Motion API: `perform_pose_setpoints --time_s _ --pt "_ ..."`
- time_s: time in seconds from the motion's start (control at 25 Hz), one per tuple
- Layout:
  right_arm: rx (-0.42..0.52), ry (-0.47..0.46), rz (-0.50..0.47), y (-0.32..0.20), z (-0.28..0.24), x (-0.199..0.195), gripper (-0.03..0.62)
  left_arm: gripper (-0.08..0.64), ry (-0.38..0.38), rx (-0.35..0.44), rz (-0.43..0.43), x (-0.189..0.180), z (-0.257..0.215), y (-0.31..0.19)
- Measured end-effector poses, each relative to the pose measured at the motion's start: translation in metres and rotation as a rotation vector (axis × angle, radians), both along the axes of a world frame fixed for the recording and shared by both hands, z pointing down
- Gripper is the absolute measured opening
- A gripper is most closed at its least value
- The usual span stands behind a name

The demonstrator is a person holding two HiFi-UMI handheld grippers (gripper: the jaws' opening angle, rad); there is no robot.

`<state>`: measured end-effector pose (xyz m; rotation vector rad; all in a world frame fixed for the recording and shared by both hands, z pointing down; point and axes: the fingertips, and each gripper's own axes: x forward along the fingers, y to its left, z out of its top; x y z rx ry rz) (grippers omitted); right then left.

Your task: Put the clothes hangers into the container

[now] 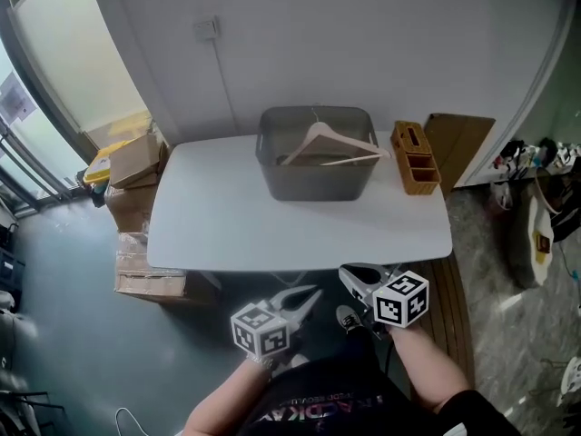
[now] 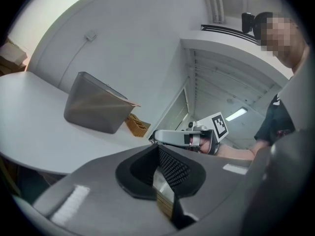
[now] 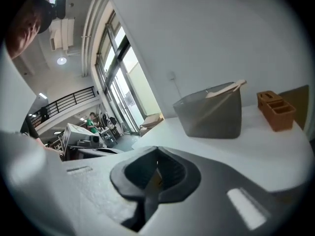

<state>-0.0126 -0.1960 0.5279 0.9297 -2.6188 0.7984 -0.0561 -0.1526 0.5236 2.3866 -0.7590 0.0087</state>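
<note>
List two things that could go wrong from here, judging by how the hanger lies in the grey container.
1. The hanger lies tilted, with one arm resting on the right rim of the container and poking past it. A knock might tip it out toward the wooden organiser.
2. The container stands near the far edge of the table, so a firm push could slide it back toward the wall.

Bright daylight — sharp, fisheye-warped gripper views
</note>
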Motion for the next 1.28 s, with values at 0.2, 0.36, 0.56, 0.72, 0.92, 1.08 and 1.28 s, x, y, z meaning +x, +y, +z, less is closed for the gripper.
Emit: perform_pose_setpoints --time_s 0.2,0.36,0.56,0.72,0.92,1.08,1.28 --pt "-0.079 -0.028 0.01 0.046 0.018 -0.014 0.003 0.002 -0.012 -0.024 0.022 -0.011 0.016 0.031" --pt "-0.102 -0.02 -0.003 0.072 0.025 -0.022 0.003 0.002 -0.01 -0.048 0.027 -0.019 0.027 0.05" --pt "-0.115 -0.022 -0.01 0.1 0.031 -0.03 0.003 0.002 -0.02 -0.051 0.041 -0.017 0.03 0.065" --pt "-0.129 -0.031 -0.029 0.122 0.035 -0.04 0.003 0.002 -0.037 -0.023 0.042 -0.016 0.023 0.071" --pt "-0.116 -0.02 -0.046 0.129 0.031 -0.033 0.003 0.002 -0.041 -0.014 0.048 -0.009 0.018 0.076" --pt "-0.118 -0.027 -0.046 0.133 0.031 -0.029 0.003 0.002 -0.047 -0.006 0.06 -0.001 0.015 0.081" --pt "-0.115 -0.032 -0.055 0.141 0.033 -0.023 0.003 0.002 -0.055 -0.001 0.063 0.006 0.016 0.089"
